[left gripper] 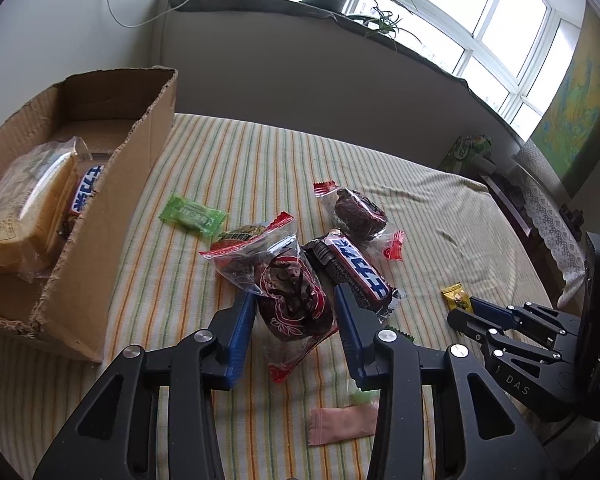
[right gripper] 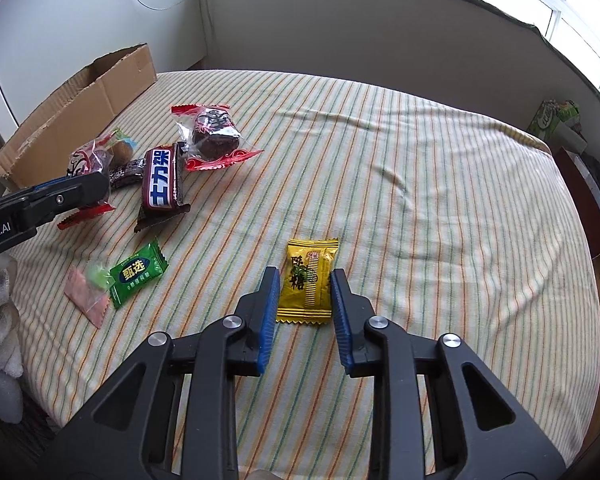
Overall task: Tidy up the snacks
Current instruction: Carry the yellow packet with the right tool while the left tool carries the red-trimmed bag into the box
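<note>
Both grippers spread for pickups on the striped bed: the left gripper [left gripper: 296, 312] straddles a red-edged cake packet [left gripper: 288, 284], seemingly bound for the box [left gripper: 112, 216] at ten o'clock, while the right gripper [right gripper: 305, 280] brackets a yellow candy [right gripper: 309, 280], neither apparently gripped yet.

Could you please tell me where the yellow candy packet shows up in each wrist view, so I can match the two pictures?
Left wrist view: the yellow candy packet lies small at the right, just beyond the right gripper.
Right wrist view: it lies at lower centre, between the open fingers of the right gripper.
Shared landmark: the Snickers bar, left of the packet in both views.
</note>
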A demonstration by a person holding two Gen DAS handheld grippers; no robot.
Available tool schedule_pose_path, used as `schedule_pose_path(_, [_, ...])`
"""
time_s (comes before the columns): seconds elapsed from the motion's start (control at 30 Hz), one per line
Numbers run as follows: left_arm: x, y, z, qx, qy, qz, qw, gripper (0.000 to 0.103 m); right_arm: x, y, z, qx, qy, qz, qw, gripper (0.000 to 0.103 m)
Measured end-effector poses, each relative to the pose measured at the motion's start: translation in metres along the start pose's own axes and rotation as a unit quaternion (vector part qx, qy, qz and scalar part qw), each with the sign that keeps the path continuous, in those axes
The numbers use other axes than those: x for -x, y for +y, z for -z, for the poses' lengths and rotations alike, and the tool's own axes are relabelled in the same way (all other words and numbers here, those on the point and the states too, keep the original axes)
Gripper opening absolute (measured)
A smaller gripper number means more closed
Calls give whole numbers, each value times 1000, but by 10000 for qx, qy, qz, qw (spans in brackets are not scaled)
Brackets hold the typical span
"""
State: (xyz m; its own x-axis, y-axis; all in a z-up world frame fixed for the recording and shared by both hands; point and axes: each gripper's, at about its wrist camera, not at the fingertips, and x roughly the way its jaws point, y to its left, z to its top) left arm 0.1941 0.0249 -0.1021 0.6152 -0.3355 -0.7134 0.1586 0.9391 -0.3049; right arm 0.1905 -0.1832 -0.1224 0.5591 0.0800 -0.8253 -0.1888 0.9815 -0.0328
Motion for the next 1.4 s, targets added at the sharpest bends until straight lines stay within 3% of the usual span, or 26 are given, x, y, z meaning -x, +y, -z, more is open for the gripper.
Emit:
schedule_pose_path(0.37, [17, 4, -4, 147, -225, 198, 9994, 38, 21, 9, -3, 38, -189, -22, 9998, 26])
schedule_pose_path(0.77, [43, 9, -14, 255, -618, 372, 9971, 38, 68, 36, -28, 241, -746, -250, 9966, 26])
schedule_pose_path(1.4, [79, 86, -26, 1056, -1185, 124, 9872, 38, 77, 116, -96, 889, -1215, -603, 9868, 26])
